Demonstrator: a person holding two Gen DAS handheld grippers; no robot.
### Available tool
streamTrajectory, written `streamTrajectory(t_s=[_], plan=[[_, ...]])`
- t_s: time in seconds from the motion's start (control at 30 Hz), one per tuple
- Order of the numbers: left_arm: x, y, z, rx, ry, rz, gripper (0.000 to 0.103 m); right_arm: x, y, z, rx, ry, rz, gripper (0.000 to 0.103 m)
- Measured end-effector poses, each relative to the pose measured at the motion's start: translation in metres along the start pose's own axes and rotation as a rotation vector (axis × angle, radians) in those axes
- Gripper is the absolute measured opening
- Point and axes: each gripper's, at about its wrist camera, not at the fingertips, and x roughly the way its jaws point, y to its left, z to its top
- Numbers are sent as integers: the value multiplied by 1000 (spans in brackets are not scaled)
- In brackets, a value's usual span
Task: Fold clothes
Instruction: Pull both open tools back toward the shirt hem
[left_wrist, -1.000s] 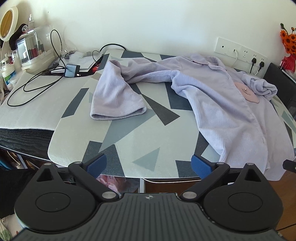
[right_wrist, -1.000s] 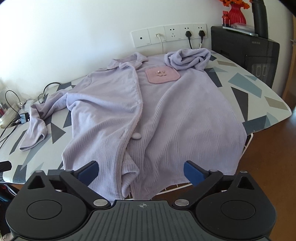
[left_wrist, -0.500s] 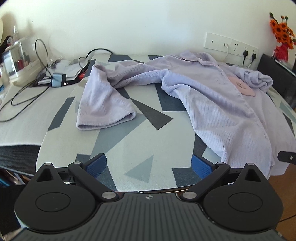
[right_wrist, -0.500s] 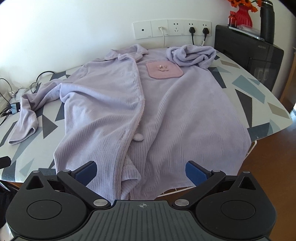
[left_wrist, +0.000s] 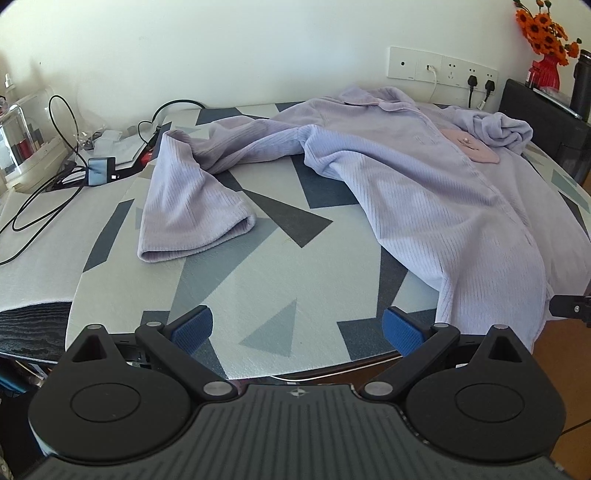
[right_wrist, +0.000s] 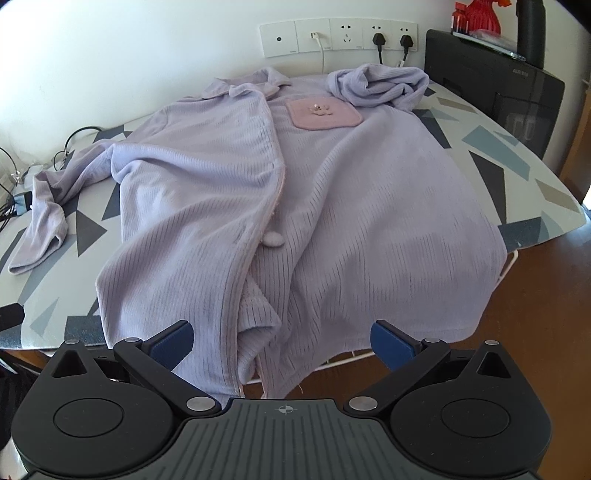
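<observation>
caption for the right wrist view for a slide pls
Open right gripper facing the hem of a ribbed lilac button-front top spread on a geometric-patterned ironing board.

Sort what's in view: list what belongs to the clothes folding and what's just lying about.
For the job:
lilac shirt
its spread sleeve
its bunched sleeve
patterned board
left gripper, jaws open
right gripper, jaws open

Lying about:
black cables
wall sockets
red vase with orange flowers
black appliance

The left gripper (left_wrist: 297, 326) hung wide open at six o'clock over the patterned board (left_wrist: 236, 280); a lilac shirt (left_wrist: 424, 177) sprawled toward two o'clock, its sleeve (left_wrist: 188, 206) lying at ten o'clock
</observation>
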Motion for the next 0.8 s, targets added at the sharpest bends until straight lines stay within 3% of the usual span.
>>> streamTrajectory(t_s=[0.4, 0.8], plan=[[-5, -1, -14, -14, 18, -5, 100, -8, 6, -8, -35, -18, 7, 102], [-6, -7, -20, 39, 13, 1, 101, -10, 5, -20, -35, 5, 6, 102]])
